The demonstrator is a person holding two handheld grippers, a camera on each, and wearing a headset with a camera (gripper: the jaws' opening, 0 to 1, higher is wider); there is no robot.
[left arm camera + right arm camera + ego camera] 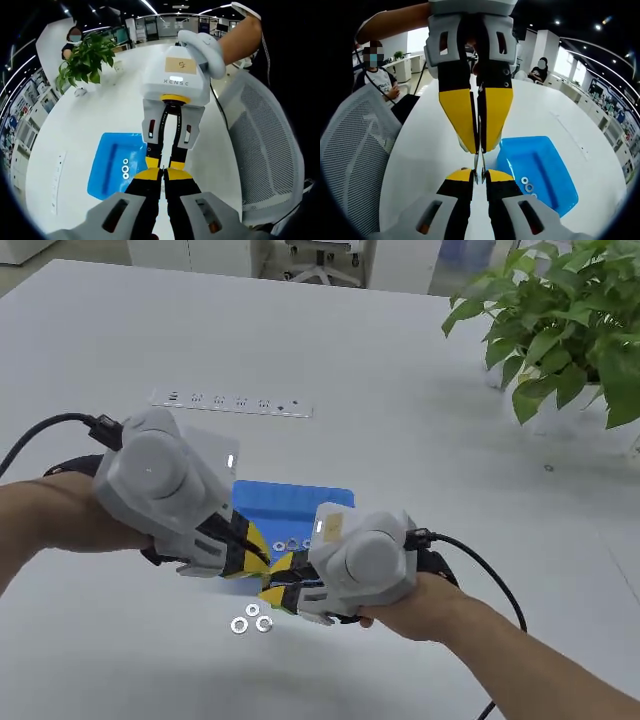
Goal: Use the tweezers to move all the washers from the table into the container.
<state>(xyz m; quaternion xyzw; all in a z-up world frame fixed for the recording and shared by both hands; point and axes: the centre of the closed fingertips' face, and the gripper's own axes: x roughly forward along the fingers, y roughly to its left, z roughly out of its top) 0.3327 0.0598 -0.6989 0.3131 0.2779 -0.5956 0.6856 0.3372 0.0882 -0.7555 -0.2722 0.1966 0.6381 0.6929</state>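
Observation:
My left gripper (pixel 258 555) and right gripper (pixel 275 580) meet tip to tip just above the table, in front of the blue container (pixel 295 502). Thin metal tweezers (pixel 478 169) run between both pairs of yellow jaws. The left gripper (pixel 162 176) looks shut on them, and the right gripper (pixel 479 178) pinches their near end. Three washers (pixel 251 619) lie on the white table just below the grippers. A few more washers (pixel 292 544) rest inside the container (pixel 111 161), where they form a short row of washers (pixel 125 169); the container (pixel 540 170) holds the same washers (pixel 528 186).
A white power strip (pixel 232 402) lies beyond the container. A potted plant (pixel 565 325) stands at the far right of the table (pixel 420 460). A mesh office chair (pixel 260 150) is beside the table, and people sit in the background.

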